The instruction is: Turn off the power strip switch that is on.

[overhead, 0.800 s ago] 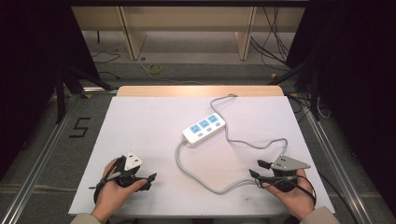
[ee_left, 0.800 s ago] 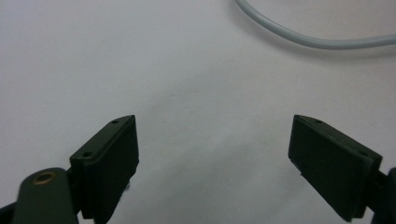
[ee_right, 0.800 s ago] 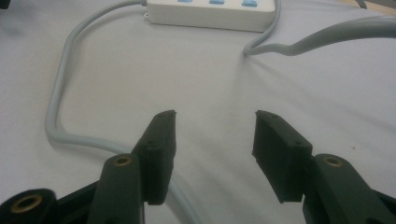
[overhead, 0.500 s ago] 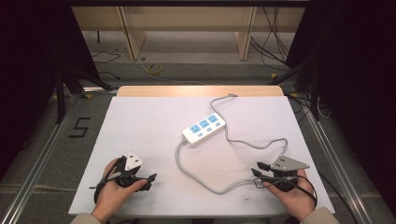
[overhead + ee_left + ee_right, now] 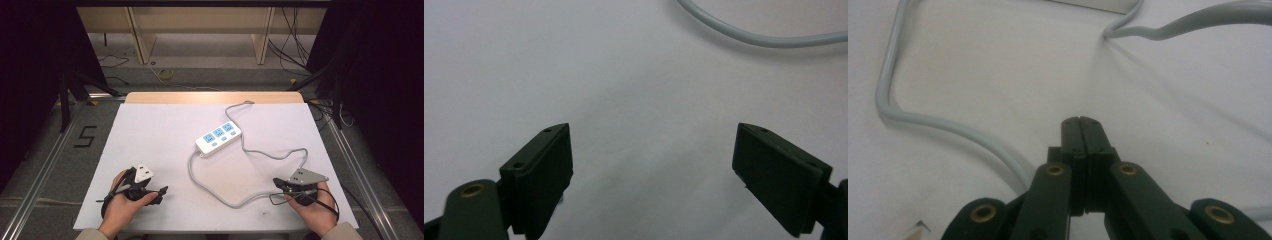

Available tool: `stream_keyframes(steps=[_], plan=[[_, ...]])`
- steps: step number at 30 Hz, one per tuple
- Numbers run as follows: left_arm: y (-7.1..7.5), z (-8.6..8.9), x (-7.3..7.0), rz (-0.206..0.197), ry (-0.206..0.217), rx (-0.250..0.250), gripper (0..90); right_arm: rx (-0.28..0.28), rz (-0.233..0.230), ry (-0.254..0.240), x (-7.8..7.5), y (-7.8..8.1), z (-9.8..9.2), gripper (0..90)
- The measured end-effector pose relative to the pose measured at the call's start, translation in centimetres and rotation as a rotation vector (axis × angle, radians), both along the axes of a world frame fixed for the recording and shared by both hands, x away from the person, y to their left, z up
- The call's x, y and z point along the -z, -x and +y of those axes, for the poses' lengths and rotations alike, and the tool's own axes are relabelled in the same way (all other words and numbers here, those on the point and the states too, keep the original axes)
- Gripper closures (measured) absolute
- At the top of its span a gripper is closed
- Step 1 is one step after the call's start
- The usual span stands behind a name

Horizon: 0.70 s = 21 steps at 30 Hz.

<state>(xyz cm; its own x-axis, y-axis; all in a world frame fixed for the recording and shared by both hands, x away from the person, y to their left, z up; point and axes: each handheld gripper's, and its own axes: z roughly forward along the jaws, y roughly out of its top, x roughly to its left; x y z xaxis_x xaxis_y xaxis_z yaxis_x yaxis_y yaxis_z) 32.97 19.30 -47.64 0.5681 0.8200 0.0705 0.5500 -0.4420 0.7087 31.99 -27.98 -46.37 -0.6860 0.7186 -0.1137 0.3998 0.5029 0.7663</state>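
Near the front edge of the table point(image 5: 150, 125), little has changed over the last second: both grippers rest low in the person's hands, so no reach toward the power strip point(image 5: 218, 137) has begun. Left gripper point(image 5: 161, 191) has its jaws spread wide over bare tabletop, holding nothing; right gripper point(image 5: 277, 183) has its jaws pressed together, empty. From the power strip, both sit well toward the person, its grey cable point(image 5: 210, 192) curving between them and passing just beside the right one
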Motion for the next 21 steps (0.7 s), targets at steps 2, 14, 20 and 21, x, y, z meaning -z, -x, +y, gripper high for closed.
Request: stream_keyframes(steps=[2, 14, 20, 21], plan=[[0.01, 0.02, 0.0, -0.002, 0.0, -0.003, 16.0, -0.002, -0.002, 0.009, -0.05, -0.01, 0.01, 90.0], [0.02, -0.05, -0.06, -0.005, 0.003, -0.007, 16.0, -0.012, 0.022, 0.06, -0.59, -0.1, 0.32, 90.0], [0.01, -0.04, -0.05, -0.005, -0.001, -0.007, 16.0, -0.021, 0.045, 0.07, -0.87, -0.17, 0.42, 90.0], [0.01, -0.05, -0.04, -0.006, 0.001, -0.007, 16.1, -0.022, 0.047, 0.073, -0.9, -0.18, 0.47, 90.0]])
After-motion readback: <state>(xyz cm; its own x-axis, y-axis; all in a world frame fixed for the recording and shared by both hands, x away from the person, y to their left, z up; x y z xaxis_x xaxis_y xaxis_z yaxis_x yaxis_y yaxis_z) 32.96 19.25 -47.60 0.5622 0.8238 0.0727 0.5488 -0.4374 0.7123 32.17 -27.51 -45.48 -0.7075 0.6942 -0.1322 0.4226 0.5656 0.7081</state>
